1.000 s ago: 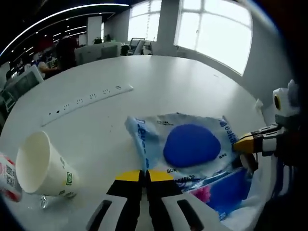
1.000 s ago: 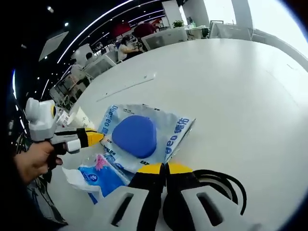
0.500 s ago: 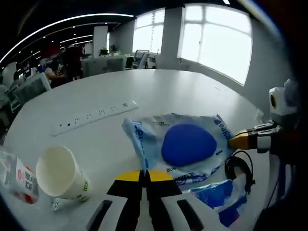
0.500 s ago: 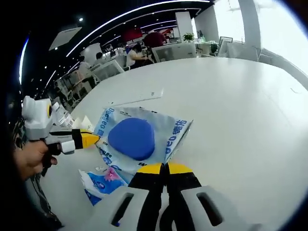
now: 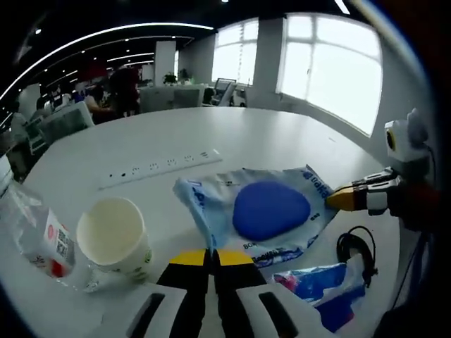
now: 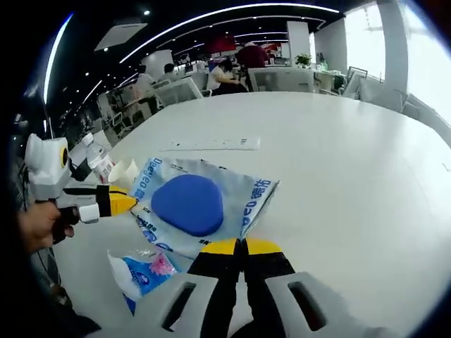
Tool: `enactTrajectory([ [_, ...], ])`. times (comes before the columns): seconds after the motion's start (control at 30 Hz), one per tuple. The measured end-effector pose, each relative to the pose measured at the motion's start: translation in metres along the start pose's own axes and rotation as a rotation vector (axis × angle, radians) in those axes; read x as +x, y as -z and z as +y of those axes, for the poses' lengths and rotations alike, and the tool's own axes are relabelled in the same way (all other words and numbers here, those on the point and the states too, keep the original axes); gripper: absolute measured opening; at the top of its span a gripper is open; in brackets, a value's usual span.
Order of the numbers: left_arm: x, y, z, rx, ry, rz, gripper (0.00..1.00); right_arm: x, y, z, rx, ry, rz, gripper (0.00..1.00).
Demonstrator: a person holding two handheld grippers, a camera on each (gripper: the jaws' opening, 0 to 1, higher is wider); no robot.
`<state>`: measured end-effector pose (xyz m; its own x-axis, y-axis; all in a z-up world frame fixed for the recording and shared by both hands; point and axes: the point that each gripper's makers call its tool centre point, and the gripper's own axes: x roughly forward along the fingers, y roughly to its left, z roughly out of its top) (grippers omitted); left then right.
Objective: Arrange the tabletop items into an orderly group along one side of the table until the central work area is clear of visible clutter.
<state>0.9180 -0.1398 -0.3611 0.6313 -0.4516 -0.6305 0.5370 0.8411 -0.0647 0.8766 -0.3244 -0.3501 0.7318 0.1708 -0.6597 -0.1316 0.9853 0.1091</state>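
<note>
Left gripper view: blue-printed pouch [image 5: 264, 211] lies just beyond left gripper [image 5: 213, 257]

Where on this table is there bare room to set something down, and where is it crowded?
Bare: the wide white table beyond the power strip and right of the blue bag. Crowded: the near edge, where cup, bottle, small packet and cable sit close around the bag.

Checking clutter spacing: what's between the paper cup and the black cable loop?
In the left gripper view, the blue-and-white wipes pack lies between the paper cup and the black cable loop, with the left tongs low in front.
</note>
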Motion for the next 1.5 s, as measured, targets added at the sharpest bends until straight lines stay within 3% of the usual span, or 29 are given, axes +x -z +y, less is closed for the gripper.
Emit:
enactTrajectory([
  [0.47, 0.008, 0.013, 0.009, -0.053, -0.040, 0.032, 0.01, 0.035, -0.006, 0.001, -0.105, -0.040, 0.019, 0.00],
  [1.13, 0.028, 0.032, 0.016, -0.050, -0.047, 0.085, 0.01, 0.053, 0.018, -0.005, -0.132, -0.047, 0.074, 0.00],
  [1.5, 0.032, 0.029, 0.015, -0.052, -0.050, 0.078, 0.01, 0.056, 0.019, -0.009, -0.113, -0.034, 0.065, 0.00],
])
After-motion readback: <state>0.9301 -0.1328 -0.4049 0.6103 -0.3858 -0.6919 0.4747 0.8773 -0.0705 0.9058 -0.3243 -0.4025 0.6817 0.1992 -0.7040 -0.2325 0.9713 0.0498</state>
